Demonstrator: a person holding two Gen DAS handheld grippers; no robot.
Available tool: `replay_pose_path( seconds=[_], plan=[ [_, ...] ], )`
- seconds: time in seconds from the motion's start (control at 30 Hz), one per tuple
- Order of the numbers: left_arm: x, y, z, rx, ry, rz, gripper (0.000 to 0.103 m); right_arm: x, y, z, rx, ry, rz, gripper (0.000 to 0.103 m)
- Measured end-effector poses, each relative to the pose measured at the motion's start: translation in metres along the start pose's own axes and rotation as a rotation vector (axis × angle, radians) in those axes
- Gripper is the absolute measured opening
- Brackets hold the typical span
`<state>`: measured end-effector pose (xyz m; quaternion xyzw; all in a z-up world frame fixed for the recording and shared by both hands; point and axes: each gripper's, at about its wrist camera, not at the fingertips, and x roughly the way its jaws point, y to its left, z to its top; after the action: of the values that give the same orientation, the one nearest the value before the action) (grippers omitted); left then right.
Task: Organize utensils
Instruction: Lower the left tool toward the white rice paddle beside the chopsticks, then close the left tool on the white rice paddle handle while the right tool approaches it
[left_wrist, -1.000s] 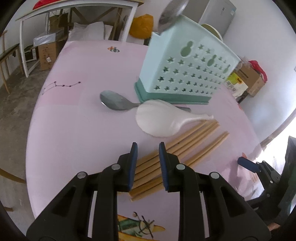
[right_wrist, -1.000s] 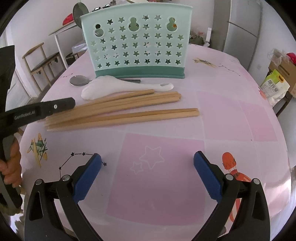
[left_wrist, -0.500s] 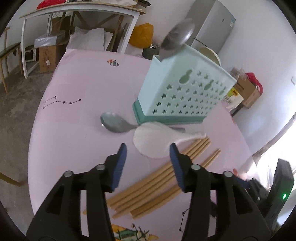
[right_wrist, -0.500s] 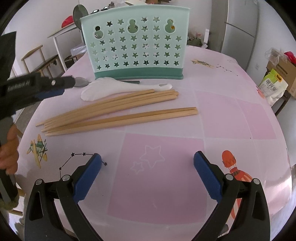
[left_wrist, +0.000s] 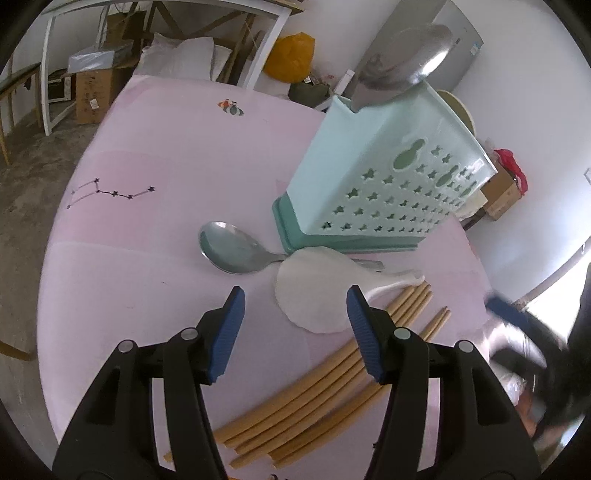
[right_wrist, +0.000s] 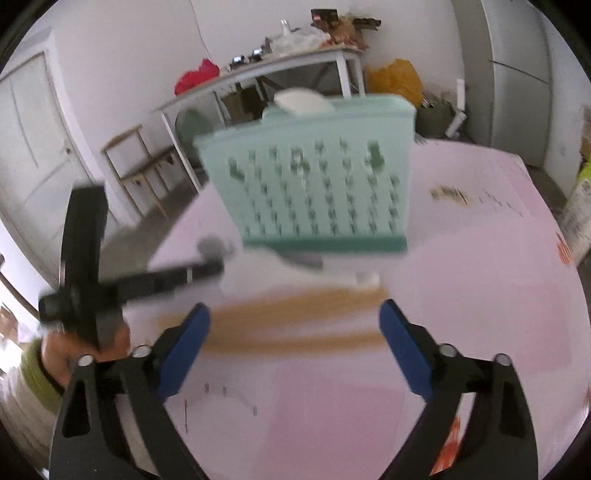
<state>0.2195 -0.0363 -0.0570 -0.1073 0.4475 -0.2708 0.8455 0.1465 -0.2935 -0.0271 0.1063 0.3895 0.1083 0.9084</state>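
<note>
Left gripper jaws opening, nothing gripped; white rice paddle seen just ahead of the pads. Right gripper wide but closing, empty, above blurred chopsticks. Metal spoon lies beside teal utensil holder; another spoon stands inside. All on pink table.

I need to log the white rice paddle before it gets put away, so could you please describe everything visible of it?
The white rice paddle looks like matte plastic: a broad round blade narrowing to a short handle. It lies flat on the pink tablecloth, just before the green utensil caddy. Its blade covers the steel spoon's handle; its handle end meets the chopsticks. No gripper touches it.
</note>
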Motion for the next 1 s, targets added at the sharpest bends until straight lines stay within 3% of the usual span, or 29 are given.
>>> replay_pose_path(
  seconds=[0.1,0.3,0.6,0.9,1.0],
  plan=[
    [-0.001,-0.001,-0.001,0.002,-0.003,-0.013,0.052,0.025,-0.007,0.02,-0.006,0.021,0.005,0.065],
    [0.003,0.001,-0.007,0.005,0.003,-0.006,0.045,0.076,-0.019,0.03,-0.038,0.112,0.031,0.052],
    [0.007,0.007,-0.004,-0.029,0.012,-0.043,0.042,0.08,-0.009,0.016,-0.125,0.212,0.077,0.051],
    [0.009,0.025,0.007,-0.17,0.01,-0.097,0.048,0.091,0.011,0.029,-0.192,0.183,0.082,0.05],
    [0.013,0.029,0.014,-0.207,0.021,-0.138,0.051,0.101,0.021,0.026,-0.233,0.214,0.088,0.04]
  ],
)
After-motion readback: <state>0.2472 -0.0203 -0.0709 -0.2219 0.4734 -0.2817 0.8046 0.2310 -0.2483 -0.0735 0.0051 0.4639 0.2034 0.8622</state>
